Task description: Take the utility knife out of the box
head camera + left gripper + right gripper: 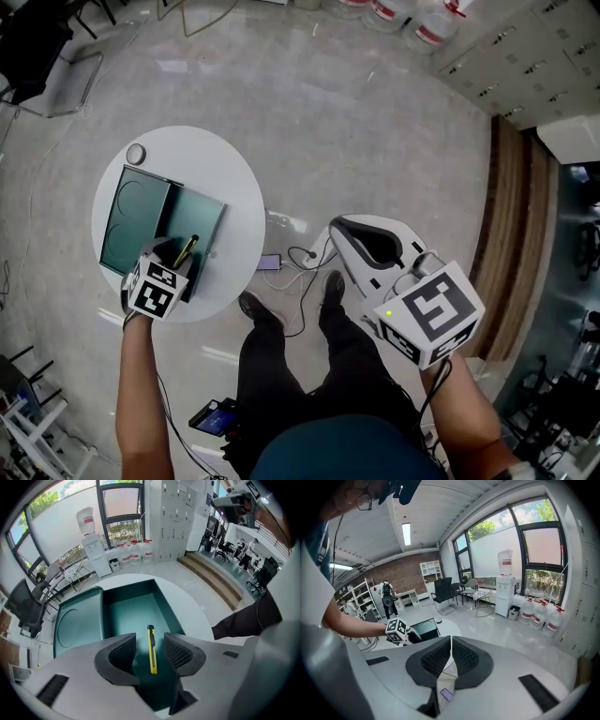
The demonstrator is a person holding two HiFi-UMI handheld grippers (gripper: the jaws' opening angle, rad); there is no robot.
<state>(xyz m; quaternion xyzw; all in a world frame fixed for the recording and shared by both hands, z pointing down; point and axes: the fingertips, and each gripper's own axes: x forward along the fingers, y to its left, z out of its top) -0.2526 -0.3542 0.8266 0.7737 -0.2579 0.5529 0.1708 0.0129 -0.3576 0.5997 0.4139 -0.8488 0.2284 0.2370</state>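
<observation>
A yellow utility knife (151,649) with a black slider lies on the floor of the open dark-green box (131,611); its tip shows in the head view as the knife (187,249). My left gripper (150,651) points steeply down over the box, open, its pads on either side of the knife and apart from it. The box (197,220) sits on a round white table (234,169) with its lid (131,211) folded open to the left. My right gripper (451,656) hangs off to the right over the floor, shut on nothing; in the head view the right gripper (349,232) is far from the table.
A small round grey object (137,154) sits at the table's far edge. Cables and a phone (272,262) lie on the floor beside the table, by the person's shoes. Chairs, water bottles and lockers stand around the room.
</observation>
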